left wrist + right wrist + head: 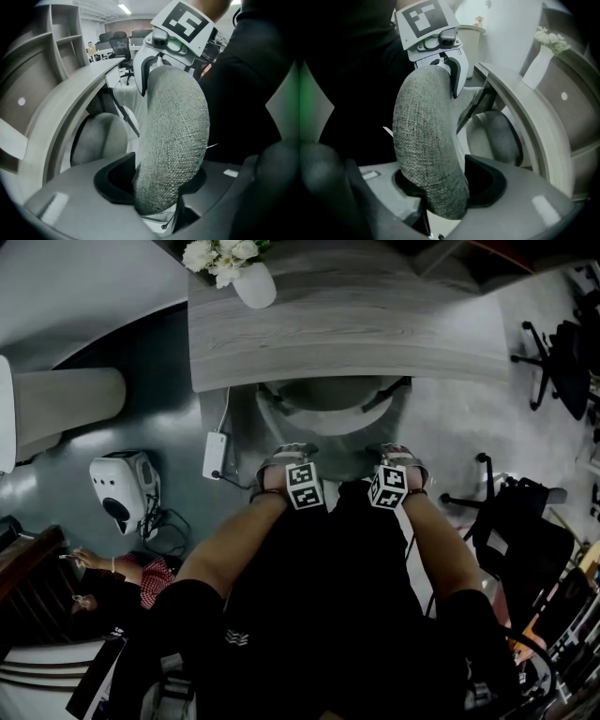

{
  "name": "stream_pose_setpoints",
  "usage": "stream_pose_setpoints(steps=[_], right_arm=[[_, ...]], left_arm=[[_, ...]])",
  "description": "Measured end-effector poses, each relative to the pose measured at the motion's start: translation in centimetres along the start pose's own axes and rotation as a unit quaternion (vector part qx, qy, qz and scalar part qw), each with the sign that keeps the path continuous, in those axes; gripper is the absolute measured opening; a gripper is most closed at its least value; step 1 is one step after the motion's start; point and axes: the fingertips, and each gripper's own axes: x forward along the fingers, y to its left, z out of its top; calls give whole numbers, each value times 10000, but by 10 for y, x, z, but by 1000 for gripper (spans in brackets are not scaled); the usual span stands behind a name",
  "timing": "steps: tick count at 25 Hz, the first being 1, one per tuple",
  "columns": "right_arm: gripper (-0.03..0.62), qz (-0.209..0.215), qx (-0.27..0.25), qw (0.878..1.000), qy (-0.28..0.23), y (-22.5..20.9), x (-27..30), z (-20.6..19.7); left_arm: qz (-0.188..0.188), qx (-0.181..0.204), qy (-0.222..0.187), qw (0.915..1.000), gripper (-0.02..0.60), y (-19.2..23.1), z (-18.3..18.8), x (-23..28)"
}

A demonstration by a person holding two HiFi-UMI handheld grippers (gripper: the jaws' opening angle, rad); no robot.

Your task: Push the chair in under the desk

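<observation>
The grey fabric chair (328, 395) has its seat partly beneath the wood-grain desk (356, 324). Each gripper grips the top edge of the backrest, side by side in front of my body. In the left gripper view the woven backrest (176, 140) fills the gap of my left gripper (164, 187), both pads against it; the right gripper (152, 70) clamps the same edge farther along. In the right gripper view the backrest (426, 145) sits between the jaws of my right gripper (445, 187), with the left gripper (450, 70) beyond. From the head view: left gripper (286, 457), right gripper (398, 456).
A white vase of flowers (251, 282) stands on the desk's left end. A white power adapter (216, 454) and a white appliance (127, 486) lie on the floor at left. Black office chairs (553, 352) stand at right. A person (141, 573) sits at lower left.
</observation>
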Motion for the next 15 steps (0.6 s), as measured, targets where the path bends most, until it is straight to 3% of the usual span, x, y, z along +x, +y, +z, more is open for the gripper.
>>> stream_pose_setpoints(steps=[8, 15], right_arm=[[201, 124, 102, 9998, -105, 8, -18, -2], [201, 180, 1000, 9921, -734, 11, -73, -10]], left_arm=[[342, -441, -277, 9981, 232, -6, 8, -22], [764, -1299, -553, 9870, 230, -15, 23, -73]])
